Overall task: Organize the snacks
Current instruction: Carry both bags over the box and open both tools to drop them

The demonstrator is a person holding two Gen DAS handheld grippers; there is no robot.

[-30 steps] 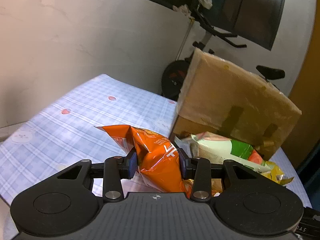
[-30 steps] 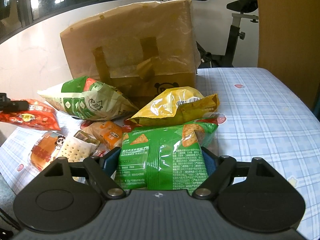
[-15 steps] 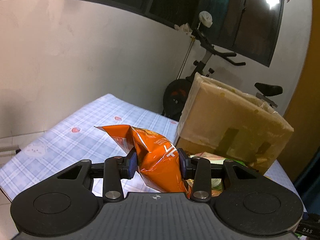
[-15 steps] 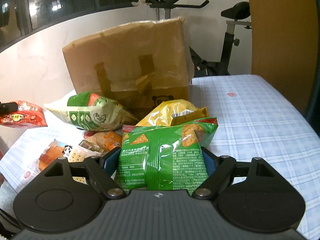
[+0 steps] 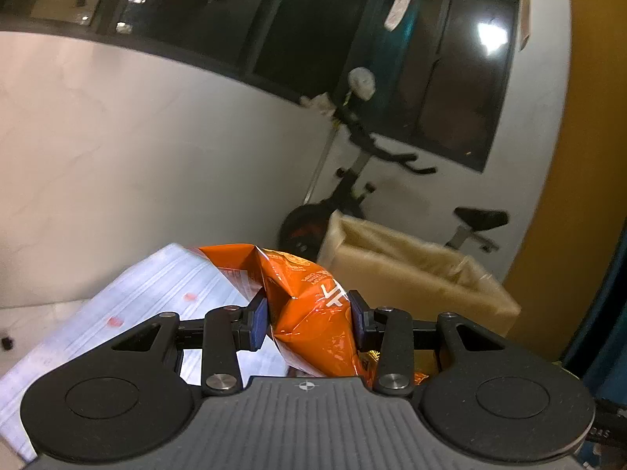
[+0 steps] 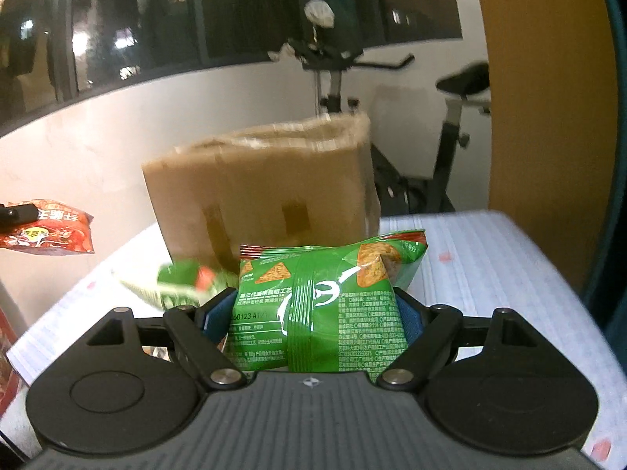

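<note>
L tool (image 5: pixel 309 319) grips orange bag (image 5: pixel 309 305), mid-frame. R tool (image 6: pixel 313 315) grips green bag (image 6: pixel 325 305), w/ brown bag (image 6: pixel 266 188) behind it, frame centre, on bench (image 6: pixel 490 258).

Both cams sat right behind their own tools, looking forward along the fingers and tilted a bit down. The left one was super close to the left tool (image 5: pixel 309 319), facing the open-topped brown cardboard box (image 5: pixel 411 274) from its left with a black exercise bike (image 5: pixel 364 180) behind. The right one hugged the right tool (image 6: pixel 313 313) and faced the same box (image 6: pixel 258 180) front-on. Both caught the box, bike, white wall, dark windows and the blue-checked cloth-covered desk (image 6: pixel 490 258).
</note>
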